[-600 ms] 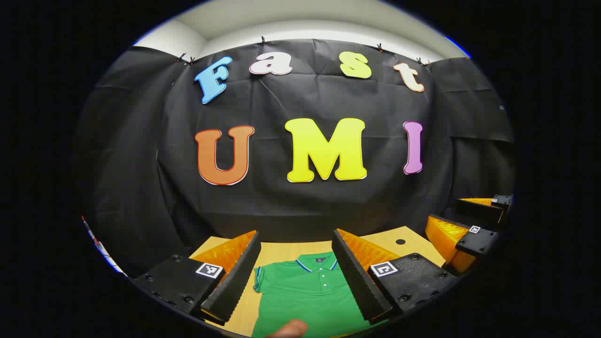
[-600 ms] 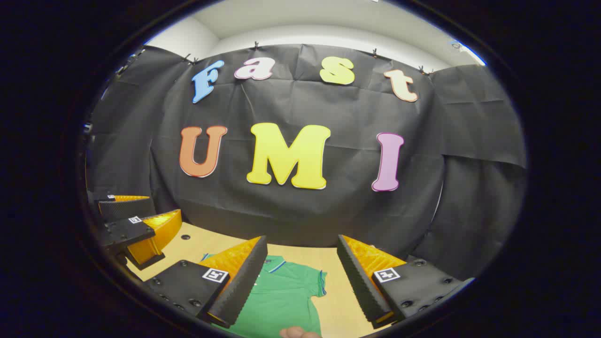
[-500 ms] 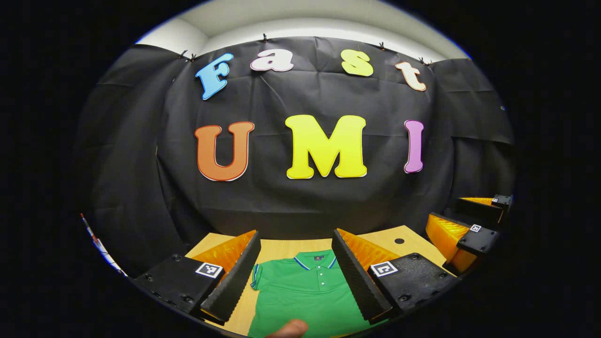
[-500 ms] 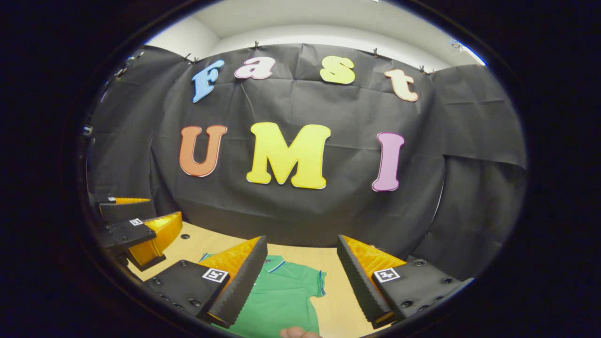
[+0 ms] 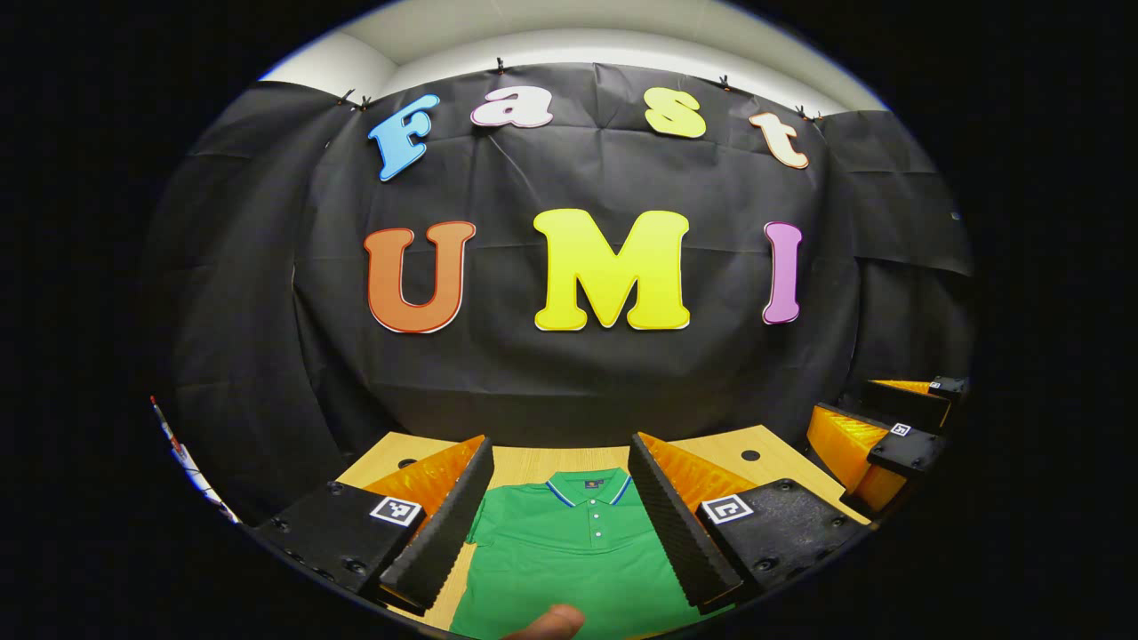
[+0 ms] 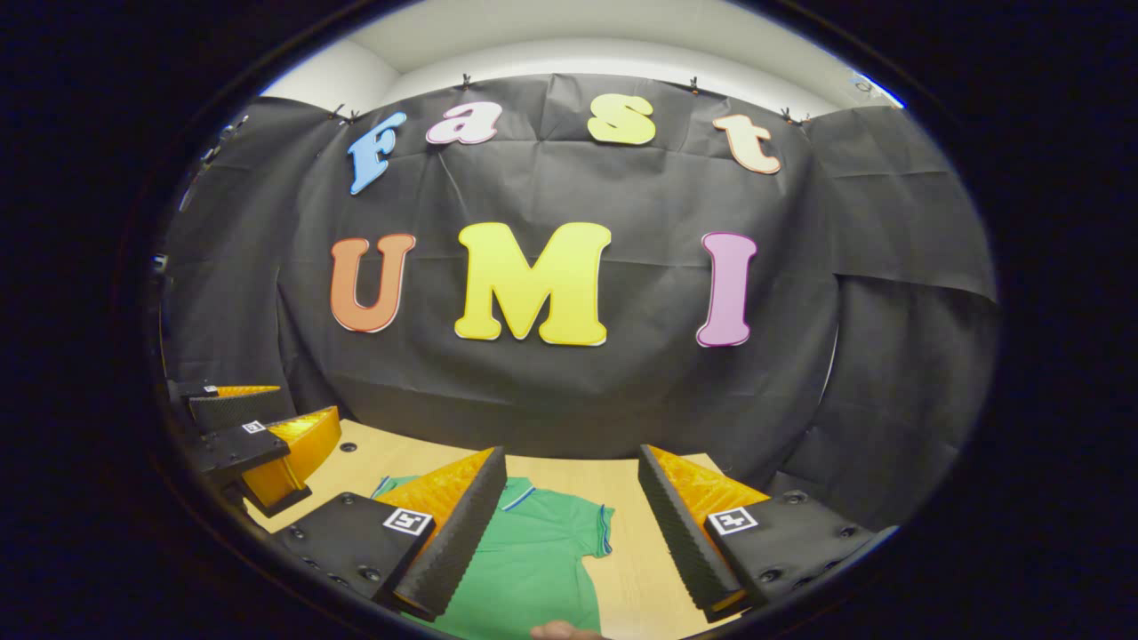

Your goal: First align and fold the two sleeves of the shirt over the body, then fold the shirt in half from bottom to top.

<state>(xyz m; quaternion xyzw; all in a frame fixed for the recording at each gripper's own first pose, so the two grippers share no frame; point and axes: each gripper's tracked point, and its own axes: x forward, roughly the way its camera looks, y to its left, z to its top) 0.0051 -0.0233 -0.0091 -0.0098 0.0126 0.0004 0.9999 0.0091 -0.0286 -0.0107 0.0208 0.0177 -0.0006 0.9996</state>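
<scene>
A: Where does the green short-sleeved polo shirt lie?

B: Flat on the light wooden bench, collar toward the far edge, below both grippers.

A: And the fingers?

B: Left gripper and right gripper both spread wide, holding nothing, each above its own sleeve.
</scene>
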